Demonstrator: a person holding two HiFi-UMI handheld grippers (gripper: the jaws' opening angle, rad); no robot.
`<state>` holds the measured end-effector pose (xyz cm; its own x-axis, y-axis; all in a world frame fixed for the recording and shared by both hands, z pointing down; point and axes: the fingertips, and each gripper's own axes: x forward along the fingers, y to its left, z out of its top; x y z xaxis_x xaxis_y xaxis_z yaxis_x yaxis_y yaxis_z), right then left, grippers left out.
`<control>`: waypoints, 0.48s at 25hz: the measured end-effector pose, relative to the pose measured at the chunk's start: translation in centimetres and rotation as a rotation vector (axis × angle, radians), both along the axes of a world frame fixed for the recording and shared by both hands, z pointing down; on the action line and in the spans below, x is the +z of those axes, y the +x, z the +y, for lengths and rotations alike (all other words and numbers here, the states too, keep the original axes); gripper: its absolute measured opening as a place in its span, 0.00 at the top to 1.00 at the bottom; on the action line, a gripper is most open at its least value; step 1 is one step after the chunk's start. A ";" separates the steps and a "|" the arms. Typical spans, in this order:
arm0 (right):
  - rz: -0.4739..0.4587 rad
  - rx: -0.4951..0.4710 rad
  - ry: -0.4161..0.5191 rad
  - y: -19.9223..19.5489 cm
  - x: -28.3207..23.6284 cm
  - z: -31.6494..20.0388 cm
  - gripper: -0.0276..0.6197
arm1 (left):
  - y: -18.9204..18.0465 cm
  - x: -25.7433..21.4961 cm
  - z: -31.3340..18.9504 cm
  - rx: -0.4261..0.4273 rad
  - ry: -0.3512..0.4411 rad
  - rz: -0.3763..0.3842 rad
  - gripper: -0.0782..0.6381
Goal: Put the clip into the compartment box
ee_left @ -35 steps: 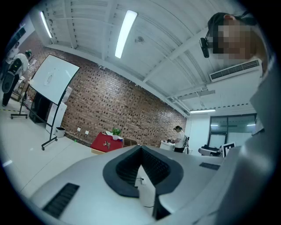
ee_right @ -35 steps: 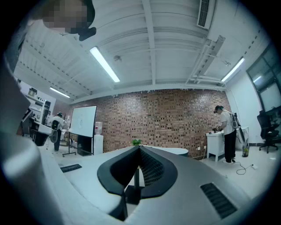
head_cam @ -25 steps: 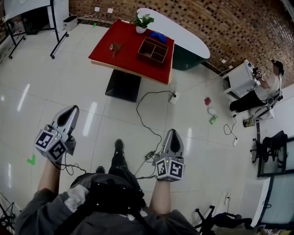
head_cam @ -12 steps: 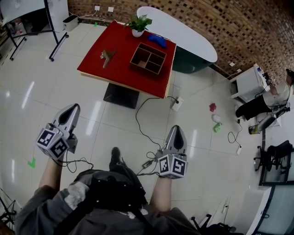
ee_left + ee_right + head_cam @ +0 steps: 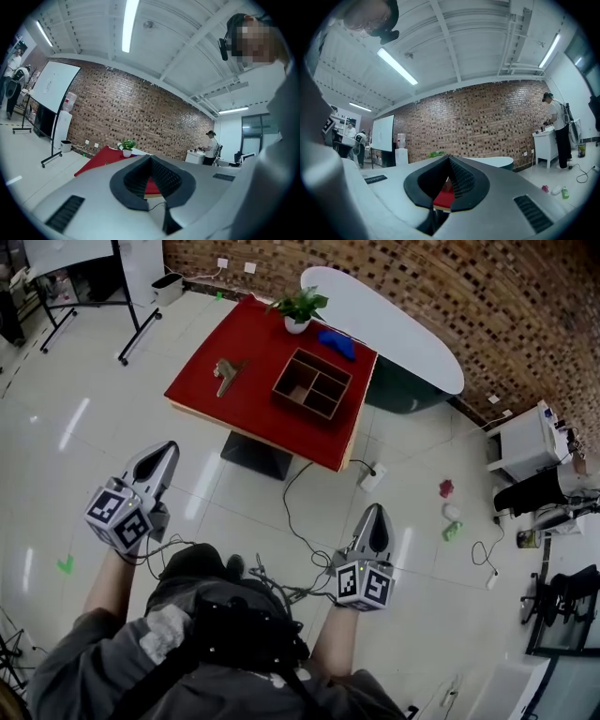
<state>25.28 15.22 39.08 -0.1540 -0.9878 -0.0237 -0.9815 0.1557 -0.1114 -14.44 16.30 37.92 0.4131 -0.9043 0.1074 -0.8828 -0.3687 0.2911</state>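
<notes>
Left gripper (image 5: pixel 165 452) and right gripper (image 5: pixel 373 515): jaws closed tip to tip, nothing between them, both over the floor, well short of the red table (image 5: pixel 258 348). Clip (image 5: pixel 225 374) lies near the tabletop's left edge. Compartment box (image 5: pixel 313 386) sits toward the right edge, apart from the clip.

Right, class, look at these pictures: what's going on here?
A person stands on the tiled floor, short of the red table, holding the left tongs and right tongs, both shut and empty. The clip lies on the table beside the wooden compartment box, apart from it. Nothing is picked up yet.
</notes>
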 end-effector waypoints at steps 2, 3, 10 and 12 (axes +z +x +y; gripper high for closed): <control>0.003 -0.012 -0.003 -0.3 0.1 -1.1 0.95 | -0.4 0.2 -1.0 -0.008 -0.003 0.001 0.85; 0.006 -0.012 -0.003 -0.5 -0.1 -1.7 0.95 | -0.7 0.3 -1.6 -0.010 -0.003 0.000 0.85; 0.033 0.038 0.000 -1.4 -1.0 -5.9 0.95 | -3.1 2.2 -9.1 0.021 -0.025 -0.033 0.85; 0.048 0.060 -0.009 -1.8 -0.7 -7.7 0.95 | -3.6 3.1 -11.8 0.046 -0.035 -0.042 0.85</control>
